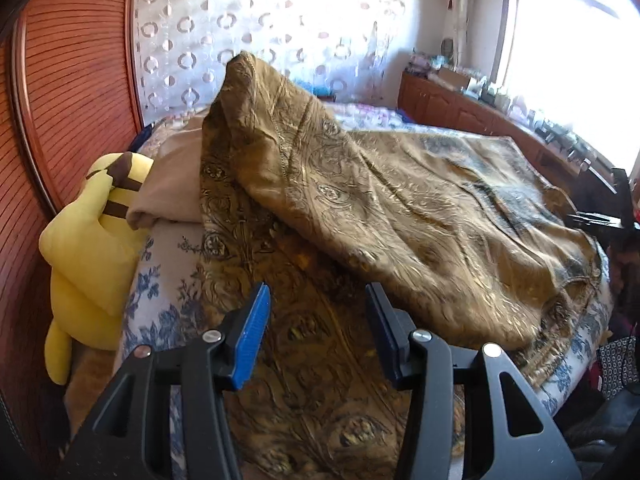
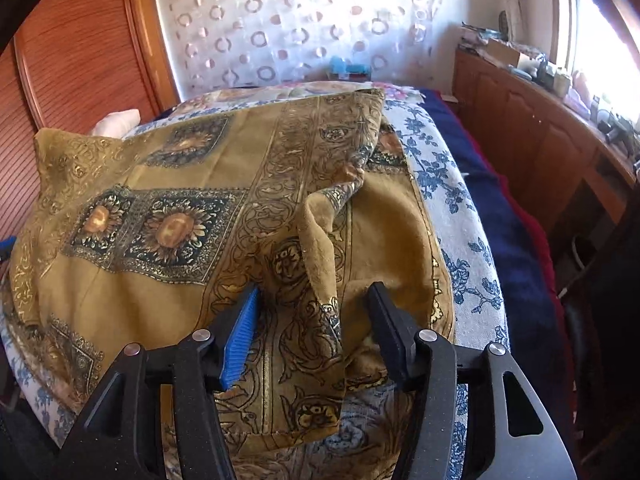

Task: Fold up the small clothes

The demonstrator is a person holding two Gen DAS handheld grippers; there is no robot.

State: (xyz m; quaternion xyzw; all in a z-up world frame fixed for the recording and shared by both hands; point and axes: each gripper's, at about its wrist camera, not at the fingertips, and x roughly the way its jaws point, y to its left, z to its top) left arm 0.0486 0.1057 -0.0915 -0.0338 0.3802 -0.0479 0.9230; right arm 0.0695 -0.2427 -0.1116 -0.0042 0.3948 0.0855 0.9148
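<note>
Left wrist view: left gripper (image 1: 318, 320) with jaws parted, nothing between the blue pads, hovering over the cloth (image 1: 420, 216) spread on the bed (image 1: 160, 280). Beyond the tips, one part of the cloth raised in a tall peak, blurred, apparently mid-fall; the rest lying rumpled toward the window side. Yellow plush (image 1: 88, 248) and beige pillow (image 1: 172, 184) at the bed's left edge, against the wooden headboard (image 1: 76, 80).

Right wrist view: right gripper (image 2: 314, 320) likewise parted, pads clear of any fabric, with a loose folded corner (image 2: 320, 272) of the cloth (image 2: 160, 208) standing up between and just ahead of the tips. Past that, sunflower squares lying fairly flat, floral bedsheet (image 2: 460, 208) showing at the right, dark blue blanket (image 2: 516, 216) further out.

Step in hand, by the look of it: a fold just laid across and let go, neither gripper holding. Fold untidy, corner bunched. Next move likely calls for pinching a free edge or corner with each gripper, pulling taut to flatten the wrinkles, then carrying over for a further fold, keeping edges aligned.
</note>
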